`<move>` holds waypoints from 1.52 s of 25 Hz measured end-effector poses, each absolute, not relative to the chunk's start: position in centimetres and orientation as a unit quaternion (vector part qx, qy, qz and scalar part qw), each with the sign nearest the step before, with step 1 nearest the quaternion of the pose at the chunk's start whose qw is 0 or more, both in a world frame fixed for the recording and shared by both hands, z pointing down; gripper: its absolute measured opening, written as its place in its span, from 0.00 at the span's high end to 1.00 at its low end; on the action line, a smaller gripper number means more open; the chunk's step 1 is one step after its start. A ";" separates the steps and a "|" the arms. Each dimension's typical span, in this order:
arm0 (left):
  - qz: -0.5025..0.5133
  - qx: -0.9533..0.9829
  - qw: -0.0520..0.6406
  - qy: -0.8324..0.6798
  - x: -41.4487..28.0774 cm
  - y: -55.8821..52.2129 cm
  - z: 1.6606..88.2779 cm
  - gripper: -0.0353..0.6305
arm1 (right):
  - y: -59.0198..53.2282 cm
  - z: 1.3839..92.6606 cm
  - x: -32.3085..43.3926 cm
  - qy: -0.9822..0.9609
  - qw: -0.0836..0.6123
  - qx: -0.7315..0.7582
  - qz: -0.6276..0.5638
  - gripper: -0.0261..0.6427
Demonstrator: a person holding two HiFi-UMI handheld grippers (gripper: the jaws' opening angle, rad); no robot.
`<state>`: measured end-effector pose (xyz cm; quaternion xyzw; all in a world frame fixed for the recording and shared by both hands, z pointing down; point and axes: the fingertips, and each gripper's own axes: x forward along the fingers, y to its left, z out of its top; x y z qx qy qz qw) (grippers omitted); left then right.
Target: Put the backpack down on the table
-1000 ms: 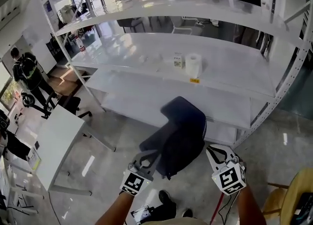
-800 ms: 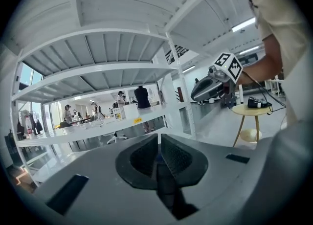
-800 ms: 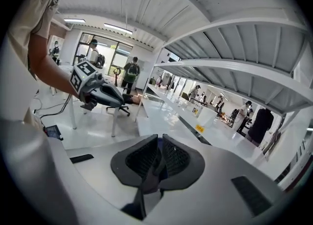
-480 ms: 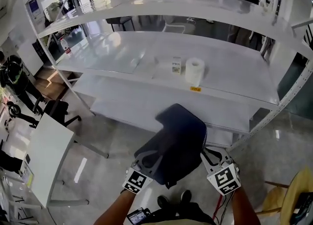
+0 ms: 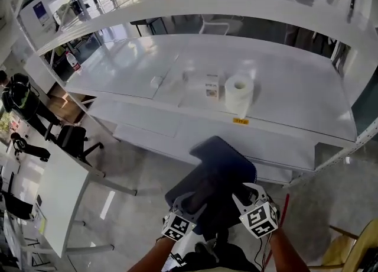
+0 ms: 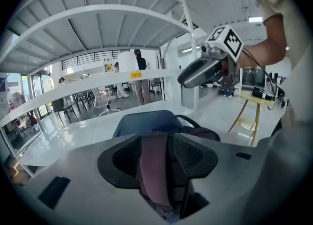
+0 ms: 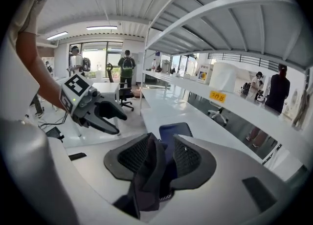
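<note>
A dark navy backpack (image 5: pixel 215 182) hangs in front of the white rack's lowest shelf (image 5: pixel 177 129), its top edge over that shelf's front. My left gripper (image 5: pixel 192 203) is at its left side and my right gripper (image 5: pixel 244 193) at its right. In the left gripper view a purplish strap (image 6: pixel 154 170) runs between the jaws, and the pads show bare on both sides. In the right gripper view a dark strap (image 7: pixel 146 180) hangs between the jaws, with a gap beside it. Both grippers' jaws have just been opening. Whether the backpack rests on anything is hidden.
The rack's middle shelf (image 5: pixel 307 99) carries a toilet roll (image 5: pixel 239 92), a small box (image 5: pixel 212 86) and a bottle (image 5: pixel 72 61) at its left end. A white desk (image 5: pixel 65 188) and black office chair (image 5: pixel 71 138) stand left. People stand far off. A yellow stool (image 5: pixel 354 247) is at the right.
Both grippers and the backpack have moved forward toward the rack and lower. The two grippers have come closer together under the backpack.
</note>
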<state>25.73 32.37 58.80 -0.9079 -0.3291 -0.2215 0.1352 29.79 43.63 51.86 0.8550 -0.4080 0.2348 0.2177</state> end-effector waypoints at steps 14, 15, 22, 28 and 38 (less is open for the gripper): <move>-0.259 -0.905 0.193 -0.278 29.3 31.4 69.6 0.51 | 42.7 63.7 33.4 -0.404 0.229 0.830 0.309 0.70; -0.252 -0.905 0.202 -0.276 29.4 31.3 69.5 0.51 | 42.7 64.0 33.7 -0.400 0.233 0.831 0.309 0.70; -0.234 -0.919 0.202 -0.246 30.6 30.2 69.6 0.54 | 41.9 65.3 35.4 -0.387 0.233 0.840 0.302 0.70; -0.248 -0.911 0.219 -0.248 31.7 30.9 71.2 0.66 | 41.2 66.7 36.6 -0.378 0.247 0.840 0.300 0.70; -0.239 -0.906 0.212 -0.277 33.3 31.7 71.8 0.70 | 41.9 68.0 37.4 -0.358 0.254 0.844 0.307 0.85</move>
